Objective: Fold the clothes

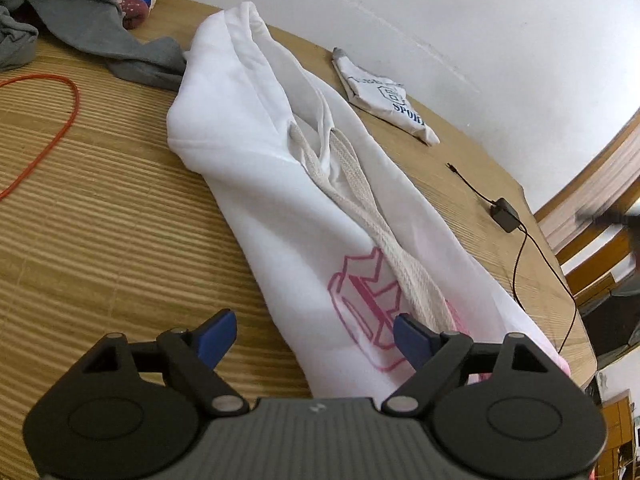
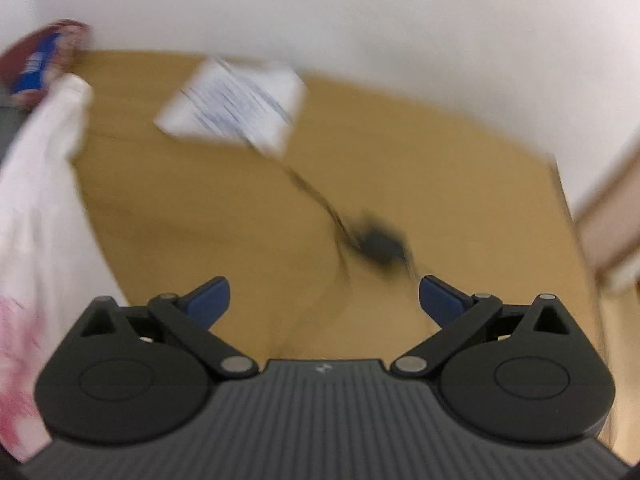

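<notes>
The left tongs [image 1: 314,334] hang released just over the near end of the white hoodie [image 1: 256,184], which lies stretched away from them on the table [image 1: 100,220], sleeves apparently already tucked in, likely ready for a lengthwise fold. The right tongs [image 2: 322,300] are released too, holding nothing, with the hoodie to their left; a folded shirt [image 1: 384,96] sits beyond, out of the way.

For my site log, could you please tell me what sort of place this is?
Probably a room in a home: a woven bamboo mat against a plain white wall, with a white hoodie, a folded shirt and a grey garment.
</notes>
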A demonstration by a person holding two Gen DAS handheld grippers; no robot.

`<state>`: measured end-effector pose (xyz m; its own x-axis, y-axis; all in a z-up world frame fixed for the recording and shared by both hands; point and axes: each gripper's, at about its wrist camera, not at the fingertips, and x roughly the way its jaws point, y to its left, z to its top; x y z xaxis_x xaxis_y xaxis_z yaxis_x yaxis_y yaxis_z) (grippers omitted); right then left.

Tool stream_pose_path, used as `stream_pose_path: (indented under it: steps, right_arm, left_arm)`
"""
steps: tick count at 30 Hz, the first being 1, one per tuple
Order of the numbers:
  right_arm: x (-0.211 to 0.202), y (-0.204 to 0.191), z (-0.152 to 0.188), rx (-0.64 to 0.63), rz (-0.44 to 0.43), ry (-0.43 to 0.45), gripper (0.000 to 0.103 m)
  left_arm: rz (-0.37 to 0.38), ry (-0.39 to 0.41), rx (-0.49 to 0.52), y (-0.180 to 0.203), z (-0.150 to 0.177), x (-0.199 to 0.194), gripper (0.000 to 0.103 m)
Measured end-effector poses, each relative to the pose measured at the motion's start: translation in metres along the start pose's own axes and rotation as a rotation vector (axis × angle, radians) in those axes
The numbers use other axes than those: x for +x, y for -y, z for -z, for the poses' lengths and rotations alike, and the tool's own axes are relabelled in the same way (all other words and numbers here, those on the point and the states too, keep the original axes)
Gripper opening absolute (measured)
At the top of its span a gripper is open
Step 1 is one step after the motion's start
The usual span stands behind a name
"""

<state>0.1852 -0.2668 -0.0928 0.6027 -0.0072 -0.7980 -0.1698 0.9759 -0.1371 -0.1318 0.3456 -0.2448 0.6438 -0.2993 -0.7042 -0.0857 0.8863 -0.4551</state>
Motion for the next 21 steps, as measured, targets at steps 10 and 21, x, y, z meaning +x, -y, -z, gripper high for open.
stream_pose_path:
  steps: [10, 21]
  right_arm:
    - [0.093, 0.009, 0.029, 0.111, -0.026, 0.071, 0.103]
    - [0.169, 0.017, 0.0, -0.131, 0.075, 0.052, 0.06]
  left_arm:
    - [-0.188, 0.047, -0.043, 0.028, 0.008, -0.025, 0.086]
    - [-0.407, 0.072, -0.153, 0.034, 0.039, -0.056, 0.086]
